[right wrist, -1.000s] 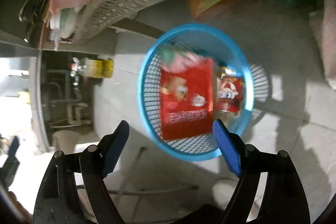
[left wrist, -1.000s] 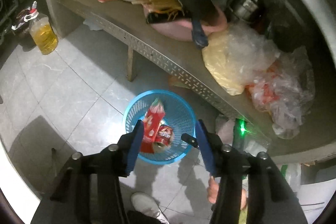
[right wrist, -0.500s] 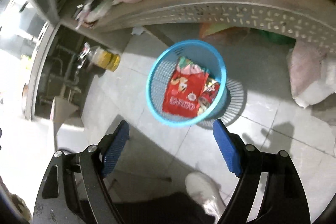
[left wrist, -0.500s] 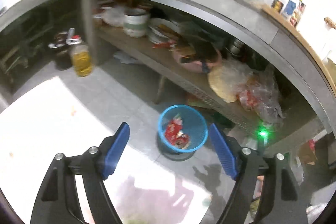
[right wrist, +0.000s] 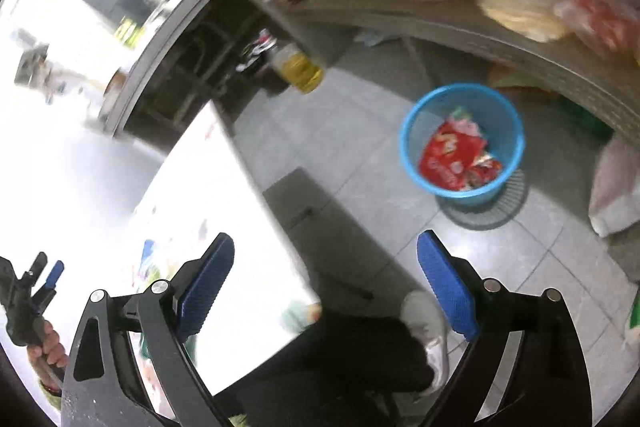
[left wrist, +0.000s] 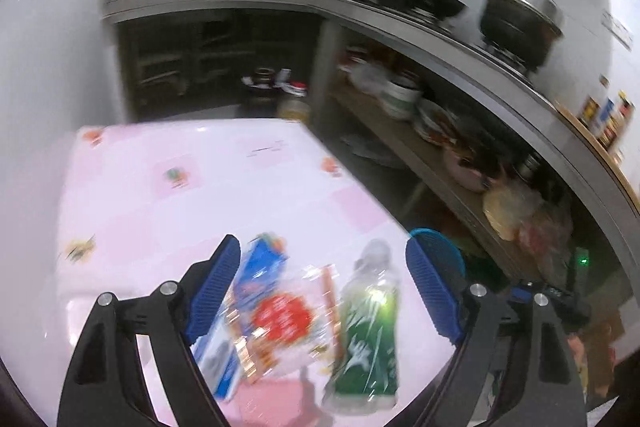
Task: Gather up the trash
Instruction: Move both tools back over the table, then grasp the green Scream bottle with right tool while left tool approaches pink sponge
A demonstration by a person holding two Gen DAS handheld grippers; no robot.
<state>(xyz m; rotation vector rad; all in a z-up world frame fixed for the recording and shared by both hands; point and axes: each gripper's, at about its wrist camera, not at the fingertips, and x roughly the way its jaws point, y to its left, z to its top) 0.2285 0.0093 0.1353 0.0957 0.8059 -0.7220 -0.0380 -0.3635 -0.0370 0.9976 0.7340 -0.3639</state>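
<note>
My left gripper point(left wrist: 322, 293) is open and empty above a pink table point(left wrist: 180, 187). Between its fingers lie a green-labelled plastic bottle point(left wrist: 370, 327), a clear wrapper with a red print point(left wrist: 280, 319) and a blue-and-white packet point(left wrist: 244, 311). My right gripper point(right wrist: 326, 285) is open and empty over the table edge and floor. The blue trash basket point(right wrist: 462, 141) stands on the floor ahead of it, holding a red snack bag point(right wrist: 448, 155) and a small can. The basket's rim point(left wrist: 438, 247) shows behind the left gripper's right finger.
A long shelf point(right wrist: 460, 27) with bowls, a pink basin and plastic bags runs behind the basket. An oil bottle point(right wrist: 300, 69) stands on the tiled floor. My shoe point(right wrist: 426, 323) and leg are below the right gripper. A pot point(left wrist: 520, 17) sits on the counter.
Both grippers have pulled up and away from the basket. The left one has swung over the table, bringing the bottle and wrappers into view. The basket looks smaller in the right view.
</note>
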